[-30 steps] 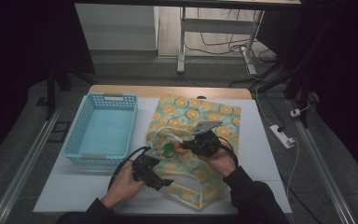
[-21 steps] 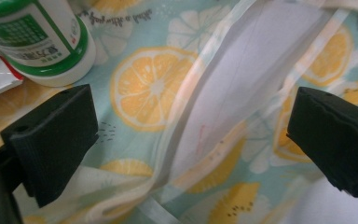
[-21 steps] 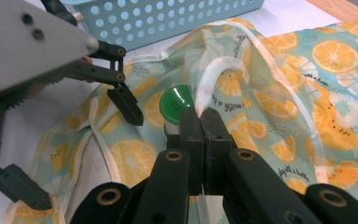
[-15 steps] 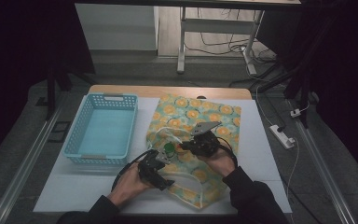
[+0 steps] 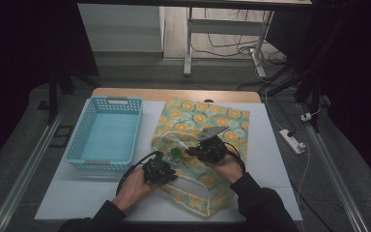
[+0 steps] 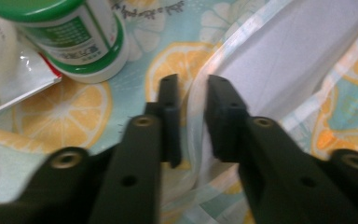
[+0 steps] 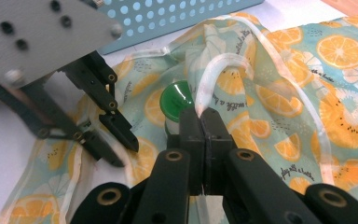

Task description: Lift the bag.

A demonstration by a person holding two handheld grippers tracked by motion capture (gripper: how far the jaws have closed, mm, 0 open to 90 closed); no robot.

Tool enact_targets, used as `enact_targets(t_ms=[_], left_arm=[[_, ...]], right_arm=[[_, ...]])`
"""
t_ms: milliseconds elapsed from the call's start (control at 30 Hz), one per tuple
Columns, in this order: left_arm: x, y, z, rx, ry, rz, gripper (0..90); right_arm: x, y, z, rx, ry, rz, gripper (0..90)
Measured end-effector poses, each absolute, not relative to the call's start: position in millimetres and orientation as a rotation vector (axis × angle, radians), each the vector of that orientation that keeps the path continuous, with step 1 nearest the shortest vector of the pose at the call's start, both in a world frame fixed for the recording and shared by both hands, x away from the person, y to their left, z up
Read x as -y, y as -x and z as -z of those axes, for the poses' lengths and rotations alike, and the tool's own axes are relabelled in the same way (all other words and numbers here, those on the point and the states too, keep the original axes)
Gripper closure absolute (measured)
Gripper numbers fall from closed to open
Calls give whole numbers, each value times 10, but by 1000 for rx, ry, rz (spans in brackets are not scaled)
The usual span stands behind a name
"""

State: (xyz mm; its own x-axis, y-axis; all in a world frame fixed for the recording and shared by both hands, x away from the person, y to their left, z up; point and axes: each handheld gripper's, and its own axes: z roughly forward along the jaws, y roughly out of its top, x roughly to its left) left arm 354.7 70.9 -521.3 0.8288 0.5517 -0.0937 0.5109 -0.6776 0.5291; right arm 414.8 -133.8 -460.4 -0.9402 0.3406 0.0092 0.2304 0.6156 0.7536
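Note:
A bag (image 5: 212, 121) printed with orange slices lies on the white table. At its mouth stands a green-lidded white bottle (image 5: 175, 154), seen close up as the bottle (image 6: 74, 42) and by its lid (image 7: 177, 100). My left gripper (image 5: 166, 169) has just been closing, and its jaws (image 6: 192, 88) pinch a clear plastic strip at the bag's rim, just below and to the right of the bottle. My right gripper (image 5: 193, 151) is shut (image 7: 200, 116) on the bag's clear loop handle (image 7: 261, 51), right in front of the bottle. The left gripper (image 7: 116, 147) sits close beside it.
A light blue perforated basket (image 5: 77, 145) stands empty to the left of the bag, its wall (image 7: 168, 14) close behind the grippers. A white packet (image 6: 9, 79) with a red edge lies beside the bottle. A power strip (image 5: 292, 140) lies on the floor at right.
The left gripper's jaws have closed from wide apart onto the bag's clear strip, and the left hand has edged slightly toward the bag. The right gripper has kept still.

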Motion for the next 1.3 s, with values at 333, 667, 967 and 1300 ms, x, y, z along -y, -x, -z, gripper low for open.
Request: enact_targets(t_ms=[333, 667, 967, 1300], left_arm=[[-648, -3562, 5140, -848, -2486, -109, 889], [-708, -3568, 4862, -830, -2397, -128, 891], [-800, -3638, 4638, -827, -2307, -84, 891], [-888, -3805, 4435, -833, -2249, -36, 892]], right_arm=[[1365, -4163, 4581, -2696, -498, -1241, 900], [1462, -4175, 4415, -2651, -520, -1324, 900], [1511, -4193, 4271, -2628, -526, -1372, 900], [1522, -4240, 4126, -2625, -521, -1403, 900]])
